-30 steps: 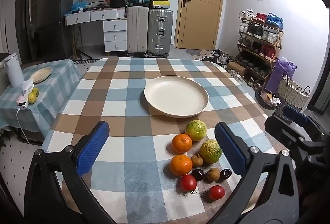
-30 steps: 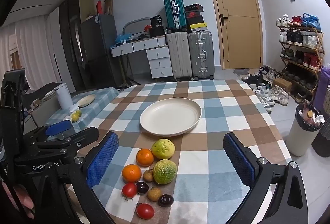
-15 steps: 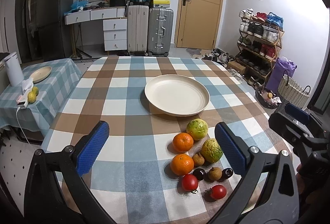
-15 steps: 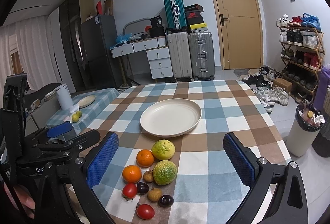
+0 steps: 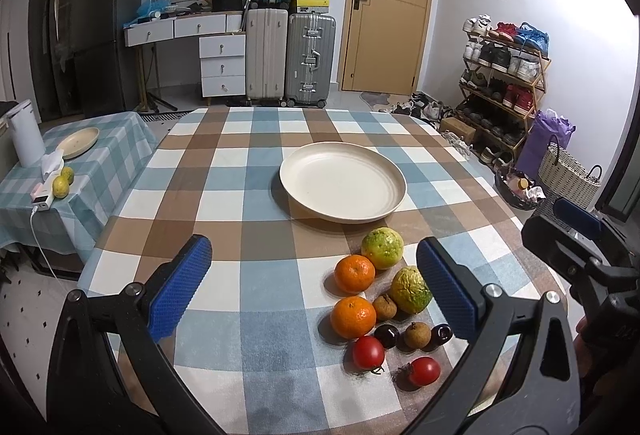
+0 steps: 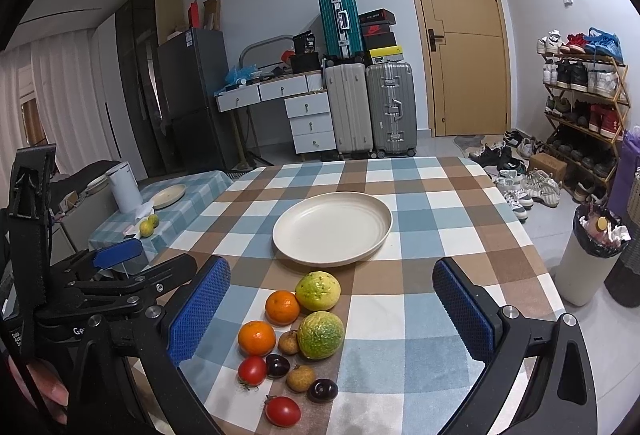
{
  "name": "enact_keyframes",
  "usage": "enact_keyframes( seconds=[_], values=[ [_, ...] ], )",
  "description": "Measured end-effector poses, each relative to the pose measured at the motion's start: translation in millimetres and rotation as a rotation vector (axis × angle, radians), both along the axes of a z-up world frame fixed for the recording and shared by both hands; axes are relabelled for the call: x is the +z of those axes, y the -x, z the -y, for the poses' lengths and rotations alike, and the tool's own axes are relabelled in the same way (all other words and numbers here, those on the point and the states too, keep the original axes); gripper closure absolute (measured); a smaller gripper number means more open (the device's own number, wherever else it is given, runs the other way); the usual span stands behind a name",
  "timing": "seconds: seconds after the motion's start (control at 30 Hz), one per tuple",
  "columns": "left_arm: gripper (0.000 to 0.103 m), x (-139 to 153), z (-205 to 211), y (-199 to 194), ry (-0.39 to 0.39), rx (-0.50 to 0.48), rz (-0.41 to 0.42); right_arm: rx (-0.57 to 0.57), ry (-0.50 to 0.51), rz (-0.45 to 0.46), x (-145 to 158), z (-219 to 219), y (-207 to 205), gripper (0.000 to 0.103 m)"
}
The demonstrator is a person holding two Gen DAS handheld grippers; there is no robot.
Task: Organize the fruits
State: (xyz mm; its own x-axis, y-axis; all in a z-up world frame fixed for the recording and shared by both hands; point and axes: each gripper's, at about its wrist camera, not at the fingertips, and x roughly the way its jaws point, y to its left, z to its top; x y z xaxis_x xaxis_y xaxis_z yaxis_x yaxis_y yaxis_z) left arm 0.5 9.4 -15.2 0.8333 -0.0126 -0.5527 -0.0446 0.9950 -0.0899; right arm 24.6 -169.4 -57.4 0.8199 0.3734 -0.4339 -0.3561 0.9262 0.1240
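A cream plate [image 5: 343,186] [image 6: 332,229] lies bare on the checked table. In front of it sits a cluster of fruit: two oranges [image 5: 354,273] [image 6: 257,337], two yellow-green citrus [image 5: 382,247] [image 6: 320,334], two red tomatoes [image 5: 368,352] [image 6: 283,411], brown longans [image 5: 417,335] [image 6: 301,378] and dark plums [image 5: 386,335] [image 6: 323,390]. My left gripper [image 5: 316,287] hovers open above the near table, left of the cluster. My right gripper [image 6: 332,311] hangs open over the fruit, holding nothing. The right gripper also shows at the edge of the left wrist view [image 5: 576,235].
A side table [image 5: 96,163] on the left carries a small plate [image 5: 78,143], a white kettle [image 5: 26,139] and two small yellow fruits [image 5: 62,183]. A bin [image 6: 592,255] stands right of the table. Suitcases, drawers and a shoe rack line the walls.
Both grippers stay open and nearly still. The left wrist view has shifted very slightly, the fruit sitting a touch lower and farther right than before.
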Motion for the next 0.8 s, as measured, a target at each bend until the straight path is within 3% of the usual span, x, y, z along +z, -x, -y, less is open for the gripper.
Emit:
enact_keyframes(
  seconds=[0.8],
  values=[
    [0.001, -7.9, 2.4, -3.9, 0.012, -0.01, -0.019, 0.006, -0.009, -0.004, 1.6, -2.4, 5.2, 0.0]
  ],
)
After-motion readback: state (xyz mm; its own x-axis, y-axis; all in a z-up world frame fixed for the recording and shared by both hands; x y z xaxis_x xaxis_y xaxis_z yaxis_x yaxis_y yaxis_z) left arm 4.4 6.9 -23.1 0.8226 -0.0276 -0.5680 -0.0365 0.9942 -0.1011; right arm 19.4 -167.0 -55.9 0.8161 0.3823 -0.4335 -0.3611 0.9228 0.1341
